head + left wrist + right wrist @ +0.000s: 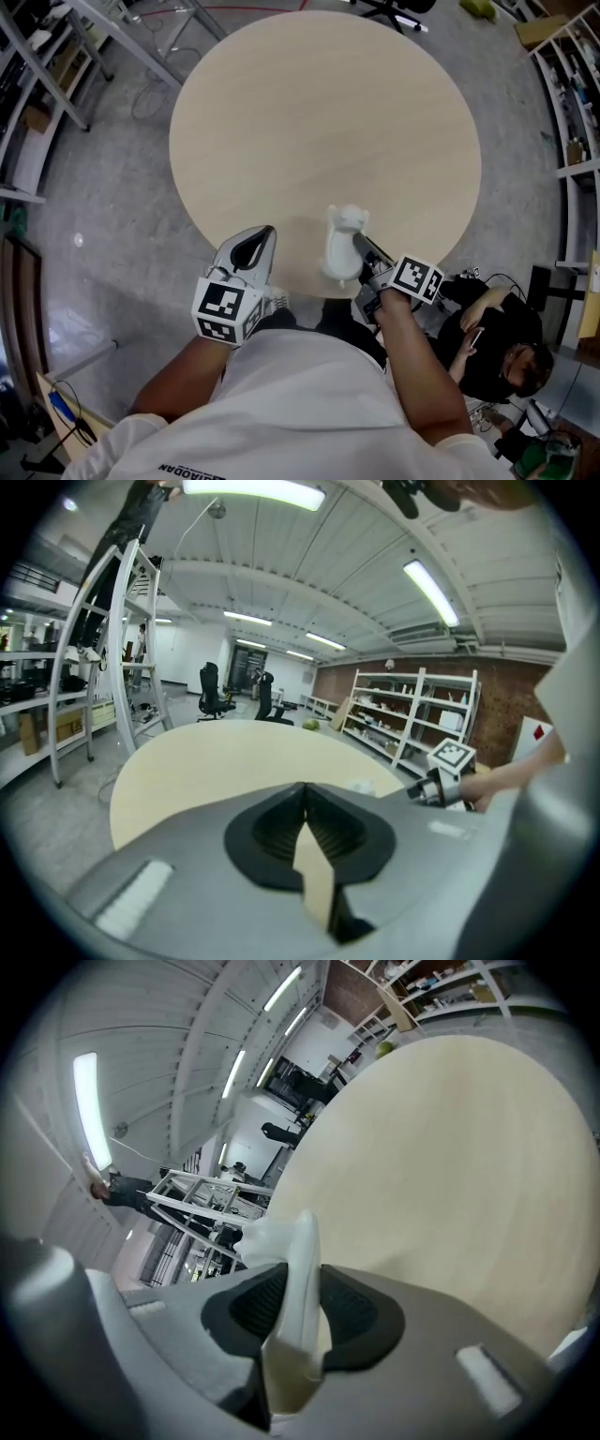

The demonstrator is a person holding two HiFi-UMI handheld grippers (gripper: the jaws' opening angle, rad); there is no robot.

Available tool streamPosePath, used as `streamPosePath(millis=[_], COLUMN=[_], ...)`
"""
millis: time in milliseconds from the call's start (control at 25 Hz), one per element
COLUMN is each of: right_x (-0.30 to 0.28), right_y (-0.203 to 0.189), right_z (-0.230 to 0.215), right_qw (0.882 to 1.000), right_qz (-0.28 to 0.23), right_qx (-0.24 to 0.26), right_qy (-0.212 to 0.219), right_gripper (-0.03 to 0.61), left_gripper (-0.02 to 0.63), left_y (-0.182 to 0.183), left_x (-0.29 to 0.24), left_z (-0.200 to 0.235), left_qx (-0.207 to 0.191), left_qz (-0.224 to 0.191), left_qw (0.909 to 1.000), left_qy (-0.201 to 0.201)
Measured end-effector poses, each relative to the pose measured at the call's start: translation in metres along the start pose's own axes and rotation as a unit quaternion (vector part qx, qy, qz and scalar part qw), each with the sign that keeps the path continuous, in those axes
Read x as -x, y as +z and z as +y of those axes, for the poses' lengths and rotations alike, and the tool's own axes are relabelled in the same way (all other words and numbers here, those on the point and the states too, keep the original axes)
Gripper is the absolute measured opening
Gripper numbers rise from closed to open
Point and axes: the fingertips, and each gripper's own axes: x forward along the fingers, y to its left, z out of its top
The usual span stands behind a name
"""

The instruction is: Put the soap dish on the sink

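Right tongs (302,1271) partly open, clamped on the white soap dish (298,1232). Dish stands on edge between the pads. Left tongs (305,787) closed tip to tip, nothing in them. Head view: dish is over the near edge of the round table (319,122), left tongs just to its left. Can't tell if the dish touches the table.

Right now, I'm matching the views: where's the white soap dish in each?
Head view: soap dish just below centre, in the right gripper.
Left gripper view: probably the small white bit right of centre.
Right gripper view: lower centre, clamped between the jaws.
Shared landmark: the round table.
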Motion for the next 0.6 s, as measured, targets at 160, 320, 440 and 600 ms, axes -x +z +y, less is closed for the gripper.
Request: streamPosePath(millis=[160, 320, 440, 600], right_x=[-0.022, -0.036, -0.042, -0.051], right_y=[0.002, 0.004, 0.001, -0.005], right_z=[-0.019, -0.028, -0.036, -0.041], right_qw=[0.999, 0.997, 0.996, 0.994], right_qz=[0.029, 0.05, 0.063, 0.072], right_qx=[-0.033, -0.05, -0.062, -0.076], right_qy=[-0.011, -0.019, -0.026, -0.035], right_gripper=[0.112, 0.112, 0.112, 0.112], left_gripper=[0.008, 0.008, 0.008, 0.008], left_y=[-0.008, -0.007, -0.006, -0.005], left_x=[-0.008, -0.012, -0.012, -0.011], left_z=[-0.002, -0.002, -0.004, 0.001], left_qx=[0.005, 0.013, 0.02, 0.023], left_qz=[0.019, 0.026, 0.028, 0.029], left_qw=[0.9997, 0.9993, 0.999, 0.9988], left_qy=[0.011, 0.022, 0.028, 0.033])
